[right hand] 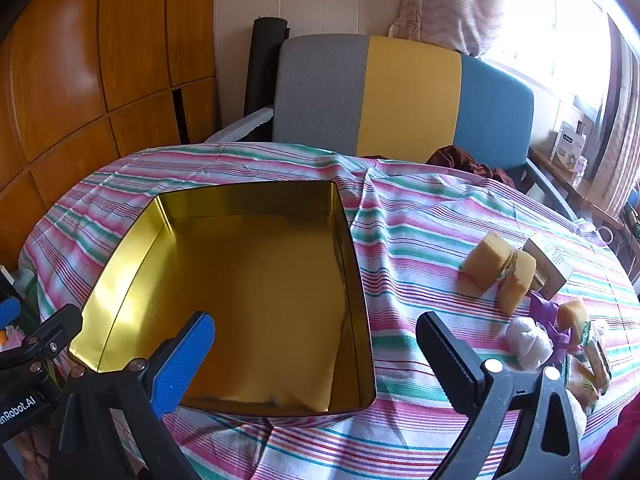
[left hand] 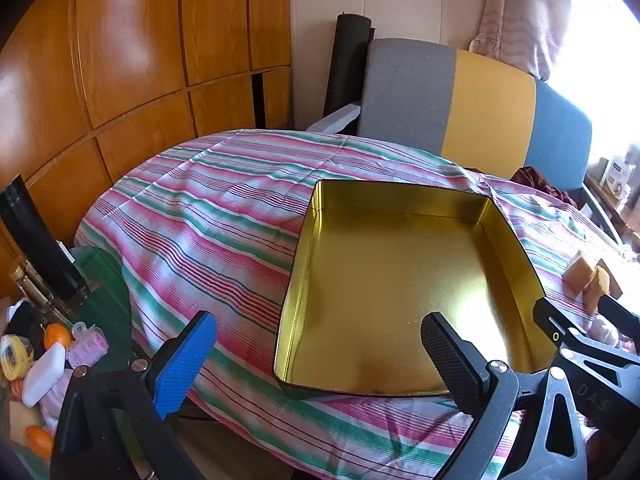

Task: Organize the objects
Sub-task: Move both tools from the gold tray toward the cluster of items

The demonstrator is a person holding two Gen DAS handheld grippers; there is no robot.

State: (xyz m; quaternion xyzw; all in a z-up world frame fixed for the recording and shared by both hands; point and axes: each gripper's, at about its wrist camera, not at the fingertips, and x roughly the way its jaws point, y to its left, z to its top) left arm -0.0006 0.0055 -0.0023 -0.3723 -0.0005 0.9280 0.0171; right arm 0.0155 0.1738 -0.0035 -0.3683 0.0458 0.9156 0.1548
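Gold tin [right hand: 256,296] is seen on striped cloth [right hand: 420,216], between both tongs. Left gripper [left hand: 320,360] and right gripper [right hand: 316,360] are spread wide, nothing held. Sponge blocks [right hand: 500,268] lie right of tin.

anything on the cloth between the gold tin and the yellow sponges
No, that stretch is bare striped cloth, seen in the right wrist view between the tin and the sponges.
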